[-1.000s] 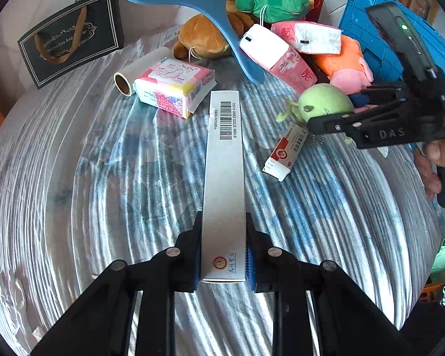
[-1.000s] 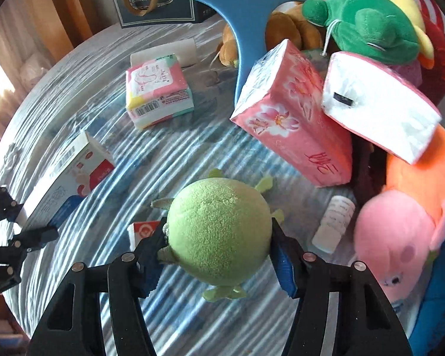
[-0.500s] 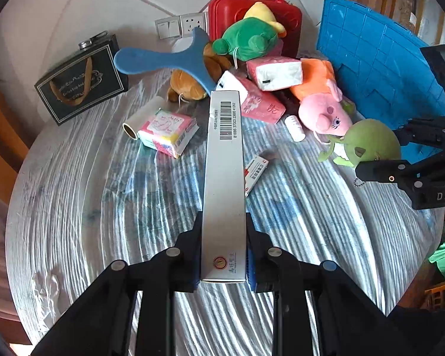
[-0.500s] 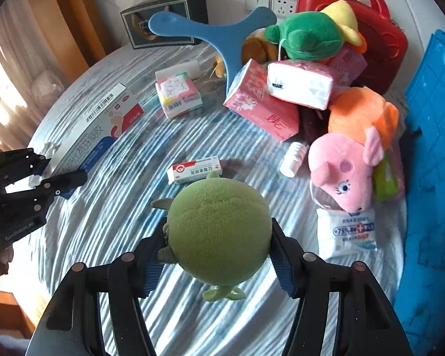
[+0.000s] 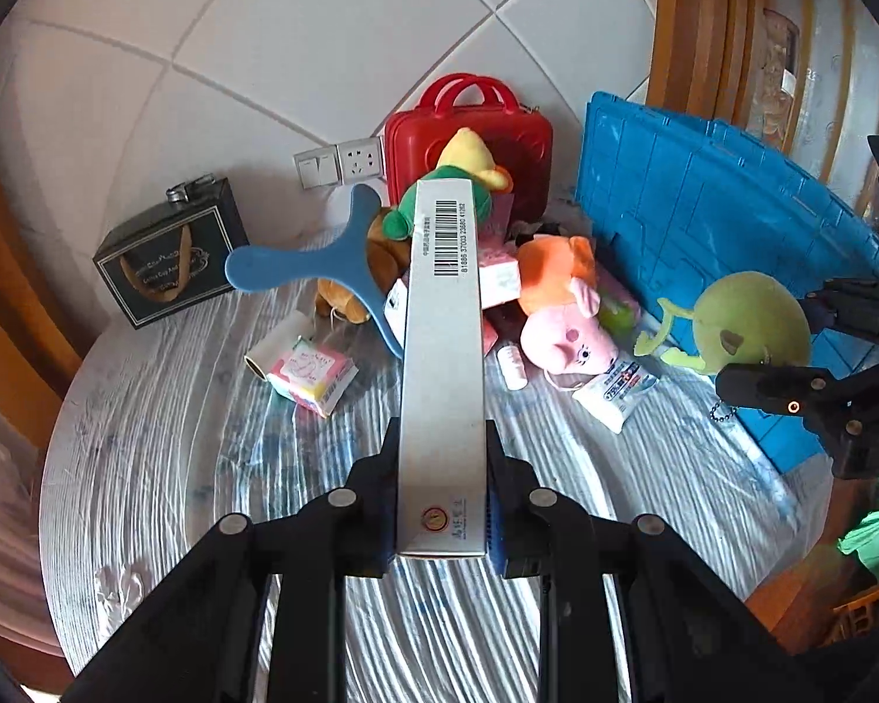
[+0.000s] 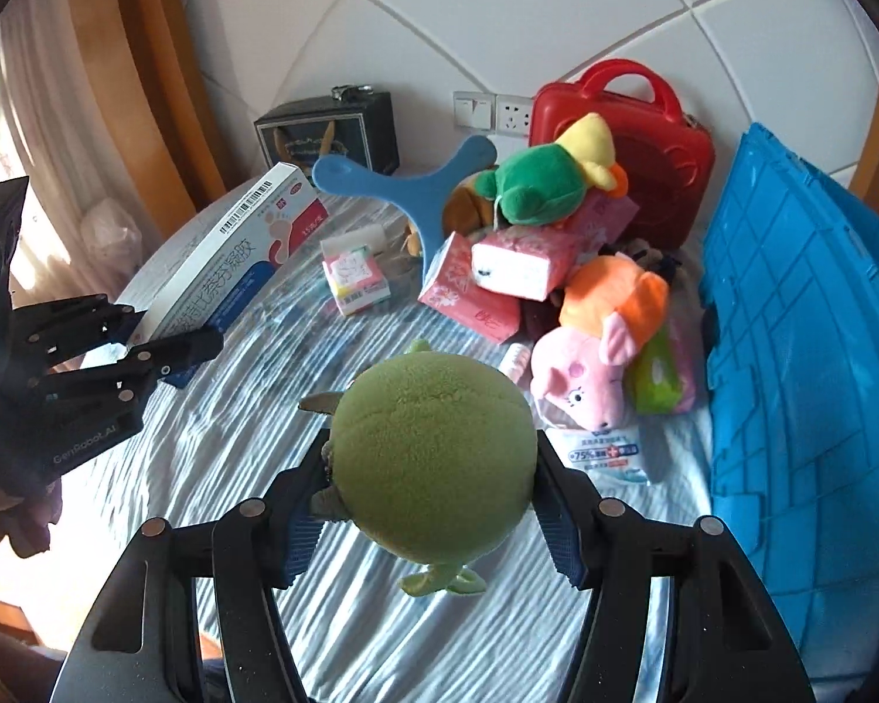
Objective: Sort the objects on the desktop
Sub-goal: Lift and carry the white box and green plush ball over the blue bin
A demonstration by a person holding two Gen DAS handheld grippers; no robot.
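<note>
My left gripper (image 5: 439, 504) is shut on a long white medicine box (image 5: 442, 351) with a barcode and holds it well above the table; the box also shows in the right wrist view (image 6: 228, 258). My right gripper (image 6: 433, 504) is shut on a round green plush toy (image 6: 433, 457), held in the air at the right; it also shows in the left wrist view (image 5: 744, 322). A pile of plush toys, tissue packs and a blue boomerang (image 5: 334, 258) lies at the back of the round table (image 5: 176, 439).
A blue crate (image 6: 803, 351) stands at the right, a red case (image 6: 627, 146) and a dark gift bag (image 5: 170, 258) at the back wall. A pink pig plush (image 6: 580, 375), wipes pack (image 6: 603, 451), small bottle (image 5: 511, 360) and colourful packet (image 5: 310, 372) lie on the cloth.
Both grippers have risen and pulled back from the table with their objects. The green plush left the table beside the small red and white box and moved towards the blue crate.
</note>
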